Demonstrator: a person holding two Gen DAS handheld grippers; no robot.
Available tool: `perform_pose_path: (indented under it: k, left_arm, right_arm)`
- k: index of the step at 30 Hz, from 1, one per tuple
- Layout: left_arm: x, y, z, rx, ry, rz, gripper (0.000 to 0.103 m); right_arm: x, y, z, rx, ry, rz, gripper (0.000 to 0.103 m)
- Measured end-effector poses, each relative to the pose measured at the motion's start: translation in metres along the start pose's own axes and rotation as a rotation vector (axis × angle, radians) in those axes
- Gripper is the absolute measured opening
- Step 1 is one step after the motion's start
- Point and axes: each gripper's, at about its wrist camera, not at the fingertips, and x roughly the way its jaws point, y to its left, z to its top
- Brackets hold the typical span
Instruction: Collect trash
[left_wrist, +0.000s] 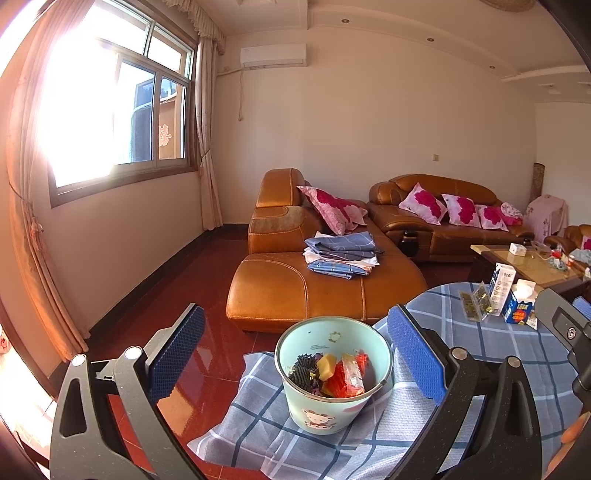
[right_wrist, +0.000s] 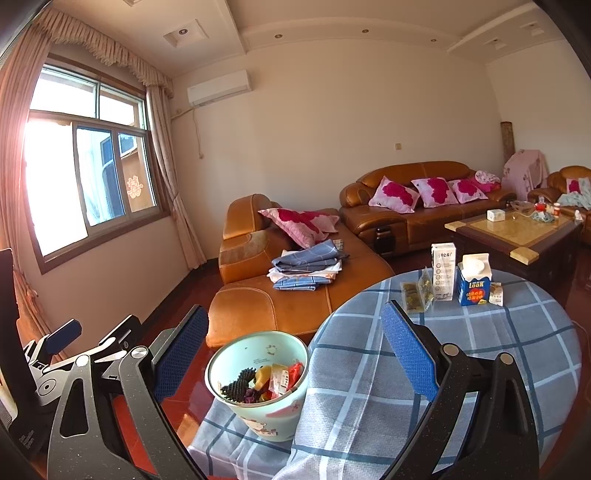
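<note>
Bench: round bench (right_wrist: 480, 354) under a blue plaid cloth, sofa and coffee table well behind it.
Bin: pale green trash bin (left_wrist: 332, 373) with a cartoon print stands upright at the bench's near-left edge, on the draped cloth.
Bin contents: already holds a dark ridged piece, a yellow lump and red-orange wrappers; not full.
Remaining trash: at the far side of the bench stand a tall white carton (right_wrist: 443, 271), a blue carton (right_wrist: 474, 280) with its top opened, and clear snack packets (right_wrist: 417, 293) just beside them; a small wrapper lies against the blue carton.
Step in hand: judged to be between picks, with both tools hanging back near the bin and the far cluster not yet collected.
Next move: likely a reach across the bench to one carton, closing on its sides without toppling its neighbour, then a carry to the bin.
Left gripper (left_wrist: 295, 354): jaws spread wide, holding nothing, touching nothing; the bin sits between and beyond them.
Right gripper (right_wrist: 295, 354): jaws spread wide, empty, above the bench's near edge beside the bin.
</note>
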Motion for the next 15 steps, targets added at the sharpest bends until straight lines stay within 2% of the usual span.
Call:
perform_pose_path:
  k: [15]
  left_arm:
    - [-0.0002,-0.0002,0.0003,0.001,0.0,0.002,0.097]
  right_arm:
    - [-0.0003,0.0001,0.0,0.002,-0.001,0.001,0.093]
